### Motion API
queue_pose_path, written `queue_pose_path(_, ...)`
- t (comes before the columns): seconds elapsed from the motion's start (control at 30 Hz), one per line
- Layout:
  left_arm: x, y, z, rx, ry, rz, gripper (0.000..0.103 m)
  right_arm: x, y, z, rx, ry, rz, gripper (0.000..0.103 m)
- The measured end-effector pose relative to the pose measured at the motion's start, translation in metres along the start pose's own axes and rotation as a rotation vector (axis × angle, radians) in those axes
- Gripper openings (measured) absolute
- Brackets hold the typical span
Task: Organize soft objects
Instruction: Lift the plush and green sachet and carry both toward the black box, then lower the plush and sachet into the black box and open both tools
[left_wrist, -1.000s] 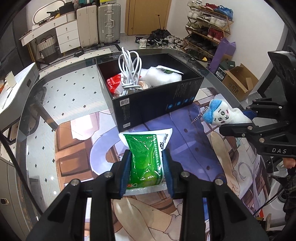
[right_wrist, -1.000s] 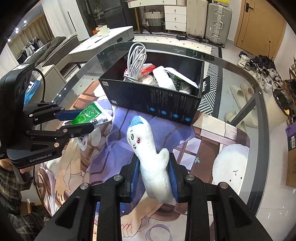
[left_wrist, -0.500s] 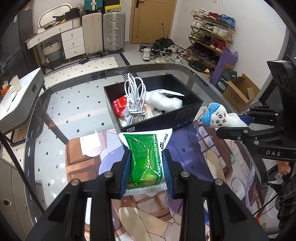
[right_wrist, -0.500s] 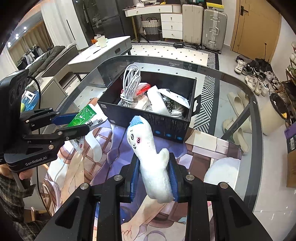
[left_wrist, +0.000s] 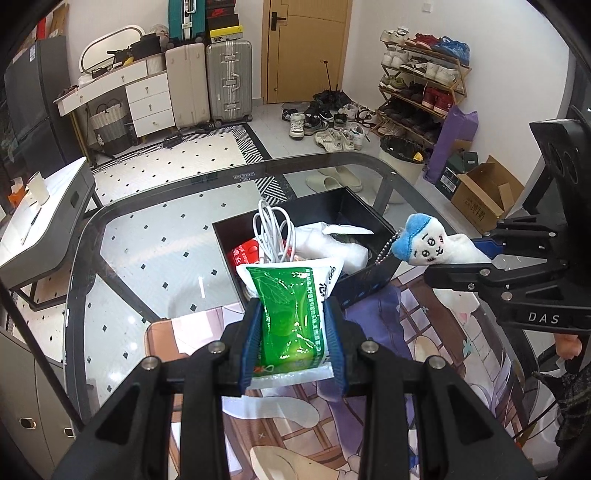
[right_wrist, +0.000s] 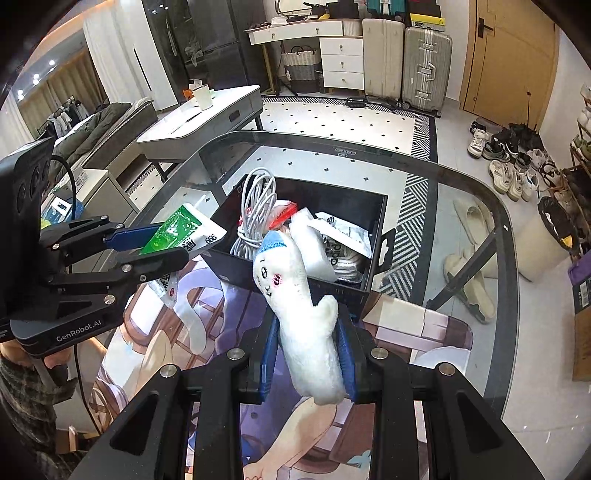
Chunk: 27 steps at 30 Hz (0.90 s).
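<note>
Gripping a soft green-and-white plastic pouch (left_wrist: 291, 317) in my left gripper (left_wrist: 293, 345), I have the jaws narrow and pinched on its lower half, and my right gripper (right_wrist: 308, 363) clamps a white plush doll with a blue cap (right_wrist: 299, 314) around its body. Over the last second both have risen and pushed forward: the pouch that hung low in front of the box wall now sits above the near rim, and the doll's head now reaches over that rim. I judge both items are nearly placed for release into the box.

Beyond them, the open black cardboard box (right_wrist: 373, 236) stands on the glass counter (left_wrist: 147, 229), partly on the illustrated mat (right_wrist: 417, 325). It already holds a coiled white cable (right_wrist: 256, 206), a red packet (left_wrist: 245, 254) and white plastic bags (right_wrist: 343, 236).

My own cargo hides much of the box's near wall and floor, so I cannot tell how much free space remains inside. The pouch's printing is too small to read fully, and the doll's bead chain (left_wrist: 386, 251) shows only from the left wrist.
</note>
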<state>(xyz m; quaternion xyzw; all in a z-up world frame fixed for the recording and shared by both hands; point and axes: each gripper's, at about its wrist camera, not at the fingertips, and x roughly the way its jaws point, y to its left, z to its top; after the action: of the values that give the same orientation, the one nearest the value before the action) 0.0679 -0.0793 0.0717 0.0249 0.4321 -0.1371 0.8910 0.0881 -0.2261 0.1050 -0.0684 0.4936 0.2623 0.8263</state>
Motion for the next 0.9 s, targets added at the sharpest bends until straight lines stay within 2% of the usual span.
queue_pose_path(0.57,0.021,0.013,0.031,-0.022,-0.008,0.002,0.031,0.012,-0.010,0.046,0.025,-0.020,0.009,0.029)
queue_pose_path(0.9,0.046,0.020,0.041,-0.043,0.012,-0.012,0.031,0.040,-0.017,0.070,0.047,0.001,0.024,0.029)
